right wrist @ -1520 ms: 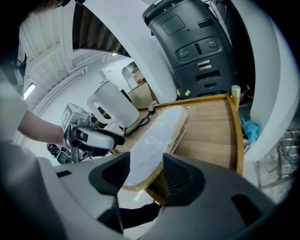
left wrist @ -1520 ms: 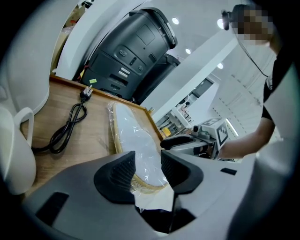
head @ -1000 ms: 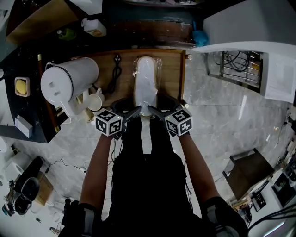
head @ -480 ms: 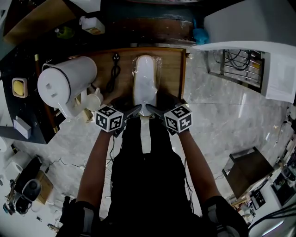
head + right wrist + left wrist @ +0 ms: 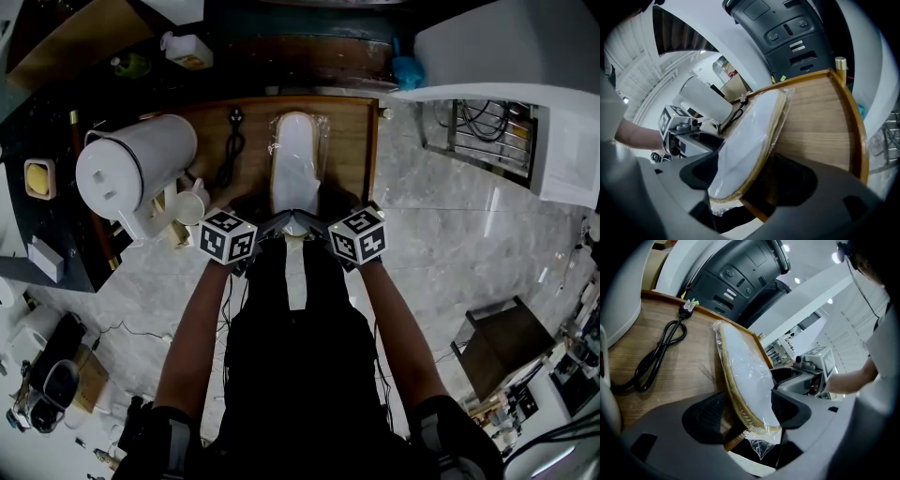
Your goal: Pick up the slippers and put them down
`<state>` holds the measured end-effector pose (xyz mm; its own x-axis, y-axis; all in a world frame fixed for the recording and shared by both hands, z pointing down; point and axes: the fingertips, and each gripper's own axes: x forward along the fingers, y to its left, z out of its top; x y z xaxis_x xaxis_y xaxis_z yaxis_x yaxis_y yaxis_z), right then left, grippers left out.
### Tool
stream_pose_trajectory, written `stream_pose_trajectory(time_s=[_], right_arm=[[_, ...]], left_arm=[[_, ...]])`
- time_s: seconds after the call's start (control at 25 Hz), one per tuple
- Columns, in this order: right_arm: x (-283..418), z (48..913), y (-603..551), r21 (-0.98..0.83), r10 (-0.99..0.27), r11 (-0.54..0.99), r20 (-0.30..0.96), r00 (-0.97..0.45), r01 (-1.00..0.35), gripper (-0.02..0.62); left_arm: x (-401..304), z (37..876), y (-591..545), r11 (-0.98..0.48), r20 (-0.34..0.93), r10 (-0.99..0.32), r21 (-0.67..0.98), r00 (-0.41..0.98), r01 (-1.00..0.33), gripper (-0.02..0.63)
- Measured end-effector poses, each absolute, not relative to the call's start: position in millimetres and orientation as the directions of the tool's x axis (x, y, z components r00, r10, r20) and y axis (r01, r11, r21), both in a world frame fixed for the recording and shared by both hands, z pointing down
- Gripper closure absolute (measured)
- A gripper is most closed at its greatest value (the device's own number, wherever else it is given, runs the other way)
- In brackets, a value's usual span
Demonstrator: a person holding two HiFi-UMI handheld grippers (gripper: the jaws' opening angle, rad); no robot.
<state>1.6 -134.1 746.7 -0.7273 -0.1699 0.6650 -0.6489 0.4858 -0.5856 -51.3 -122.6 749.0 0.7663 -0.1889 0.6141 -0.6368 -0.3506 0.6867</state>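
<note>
A pair of white slippers with straw-coloured edges, wrapped in clear plastic, lies lengthwise on the wooden table. Its near end sticks out over the front edge. My left gripper and right gripper meet at that near end from either side. In the left gripper view the slippers pass between the wide jaws of the left gripper, and the pads do not press them. The right gripper straddles the slippers the same way. Both pairs of jaws have just been opening.
A white jug and a mug stand at the table's left, with a coiled black cable beside the slippers. A dark appliance rises behind the table. Marble floor lies to the right.
Both grippers stay at the slippers' near end and have edged slightly closer together. The slippers lie in the same place on the table.
</note>
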Motion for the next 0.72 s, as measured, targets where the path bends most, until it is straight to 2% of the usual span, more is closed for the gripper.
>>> stream_pose_trajectory(time_s=[0.2, 0.36, 0.72], right_arm=[[1.5, 749.3, -135.3, -0.581, -0.153, 0.504, 0.669, -0.728, -0.64, 0.229], [-0.8, 751.8, -133.6, -0.58, -0.122, 0.522, 0.675, -0.728, -0.626, 0.269], [-3.5, 755.4, -131.1, -0.564, -0.088, 0.549, 0.694, -0.714, -0.617, 0.309]], left_arm=[[-50.9, 752.6, -122.9, -0.341, 0.639, -0.177, 0.674, 0.749, -0.655, 0.299], [-50.6, 757.1, -122.5, -0.339, 0.667, -0.16, 0.656, 0.728, -0.675, 0.302], [-48.6, 759.9, -122.1, -0.36, 0.688, -0.154, 0.629, 0.709, -0.689, 0.32]])
